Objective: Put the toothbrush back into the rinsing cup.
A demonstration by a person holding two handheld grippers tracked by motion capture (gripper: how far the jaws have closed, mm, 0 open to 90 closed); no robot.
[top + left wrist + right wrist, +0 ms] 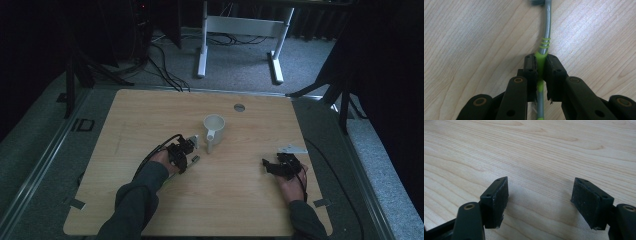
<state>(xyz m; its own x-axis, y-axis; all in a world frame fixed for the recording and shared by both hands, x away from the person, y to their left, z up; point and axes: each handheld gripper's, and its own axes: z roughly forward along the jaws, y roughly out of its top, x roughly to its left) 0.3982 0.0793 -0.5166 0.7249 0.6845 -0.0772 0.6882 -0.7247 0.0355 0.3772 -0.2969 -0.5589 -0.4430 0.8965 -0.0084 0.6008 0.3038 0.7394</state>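
Left gripper [541,67] has its 2 jaws clamped tight on the toothbrush [545,37], pinching the green grip of the handle, with the grey neck running off toward 12 o'clock just above the table [474,37]. From the high view, the white cup [214,127] stands upright at about 1 o'clock from that gripper, close by. Right gripper [539,200] sits spread wide and empty over bare wood. My read: pickup done, the drop into the cup is left.
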